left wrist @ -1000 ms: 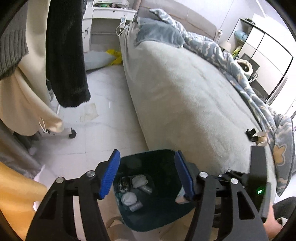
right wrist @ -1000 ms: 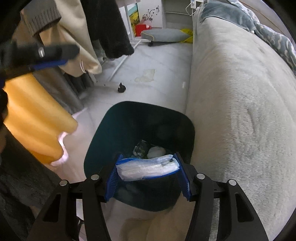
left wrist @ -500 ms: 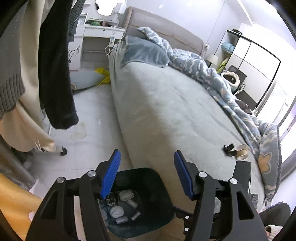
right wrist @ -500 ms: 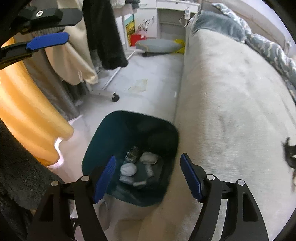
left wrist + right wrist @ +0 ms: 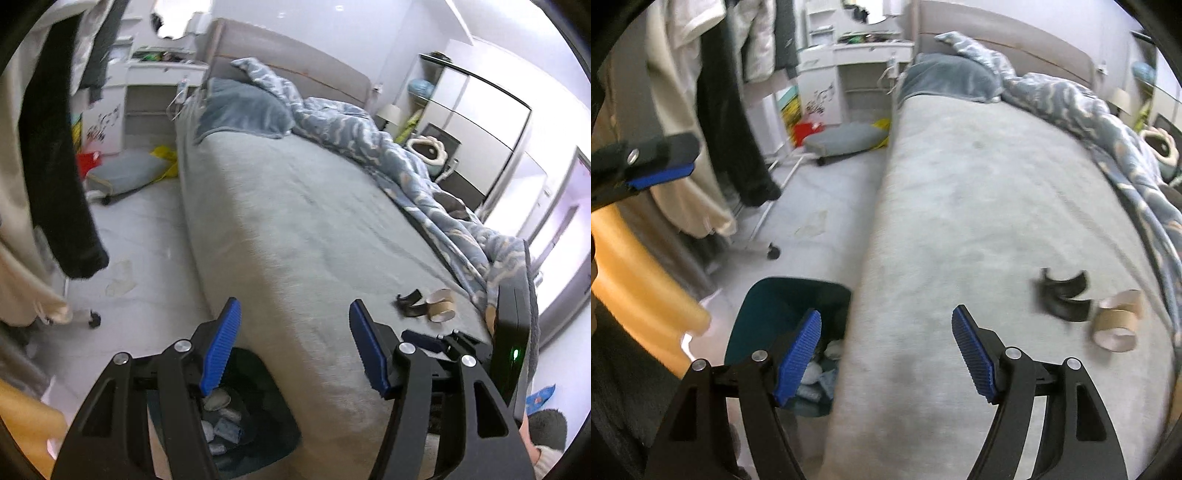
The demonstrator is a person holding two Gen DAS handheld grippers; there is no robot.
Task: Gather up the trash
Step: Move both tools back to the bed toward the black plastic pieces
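A dark teal trash bin (image 5: 753, 306) stands on the floor against the bed's side, with several crumpled wrappers (image 5: 820, 373) inside; it also shows in the left wrist view (image 5: 266, 417). My right gripper (image 5: 886, 350) is open and empty, above the bed's edge just right of the bin. My left gripper (image 5: 293, 347) is open and empty over the same edge. On the grey bed lie a black curved scrap (image 5: 1065, 295) and a cardboard tape roll (image 5: 1115, 321), both to the right of my right gripper. They also show in the left wrist view, scrap (image 5: 410, 304) and roll (image 5: 441, 304).
A grey bed (image 5: 295, 221) fills the middle, with a blue quilt (image 5: 424, 177) bunched along its far side. Hanging clothes (image 5: 731, 110) on a wheeled rack stand left of the bin. A paper scrap (image 5: 812, 223) lies on the floor. A grey cushion (image 5: 846, 136) lies by a white desk.
My right gripper opened and let go of the white wrapper, which is now in the bin. Both grippers have lifted and swung right from the bin toward the bed top.
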